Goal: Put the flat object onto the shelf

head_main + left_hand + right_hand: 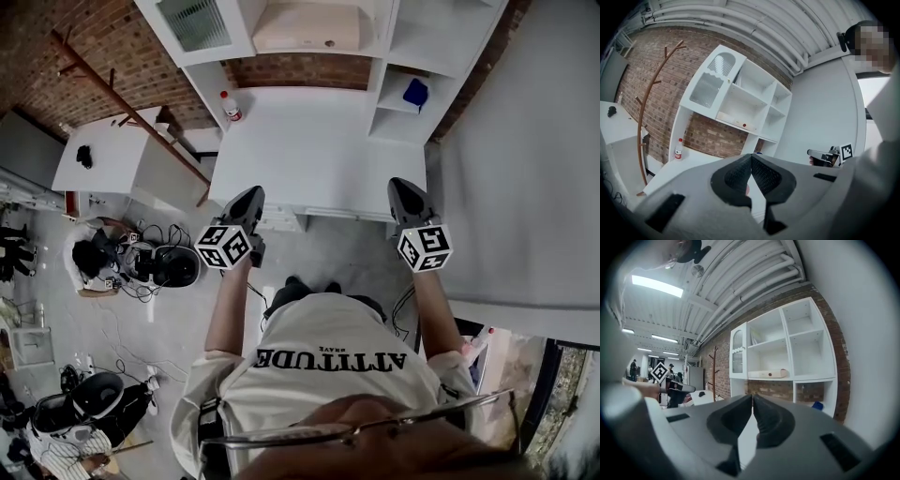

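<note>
A flat beige box (305, 26) lies on a middle shelf of the white shelf unit (394, 56); it also shows in the right gripper view as the beige box (768, 374) and in the left gripper view as the beige box (736, 121). My left gripper (249, 195) and right gripper (403, 185) are held side by side at the front edge of the white desk top (309, 150), well short of the shelves. The left gripper (751, 157) is shut with nothing between its jaws. The right gripper (753, 397) is likewise shut and empty.
A red-capped bottle (231, 105) stands at the desk's back left, and a blue object (415, 92) sits in a lower right cubby. A wooden coat rack (122, 103) and a white table (103, 155) are to the left, a white wall (525, 169) to the right. Gear and cables (169, 264) lie on the floor.
</note>
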A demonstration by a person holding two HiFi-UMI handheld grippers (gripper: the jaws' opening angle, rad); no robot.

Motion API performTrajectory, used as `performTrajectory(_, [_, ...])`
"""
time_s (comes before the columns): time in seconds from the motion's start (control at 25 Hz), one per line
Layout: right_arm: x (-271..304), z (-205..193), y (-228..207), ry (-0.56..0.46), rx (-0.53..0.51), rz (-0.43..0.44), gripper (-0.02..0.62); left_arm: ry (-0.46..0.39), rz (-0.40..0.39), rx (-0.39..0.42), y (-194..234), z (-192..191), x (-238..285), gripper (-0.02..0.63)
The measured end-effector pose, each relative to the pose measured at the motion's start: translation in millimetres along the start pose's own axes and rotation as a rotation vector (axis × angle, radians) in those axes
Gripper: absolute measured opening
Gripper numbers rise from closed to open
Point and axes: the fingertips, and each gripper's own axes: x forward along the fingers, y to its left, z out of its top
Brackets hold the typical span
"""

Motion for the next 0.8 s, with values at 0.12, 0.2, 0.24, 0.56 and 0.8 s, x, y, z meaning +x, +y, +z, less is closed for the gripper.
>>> performTrajectory(0.12, [-2,-2,6,0.003,0.005,-0.012,0.031,-0.001,-0.001,0.019,3,2,-8,0.023])
performTrajectory(0.2, [-2,-3,12,0.003,0.008,-0.023,0.031,-0.001,-0.005,0.037,7,2,-14,0.023])
performTrajectory(0.24, [-2,-3,17,0.000,0.009,-0.030,0.031,-0.001,-0.006,0.043,10,3,-17,0.023])
performTrajectory(0.56, [-1,7,58,-0.031,-0.017,-0.051,0.031,0.001,-0.029,0.105,30,13,-39,0.023])
performTrajectory(0.8, [0,11,67,-0.036,-0.023,-0.077,0.028,-0.007,-0.045,0.078,39,16,-45,0.023])
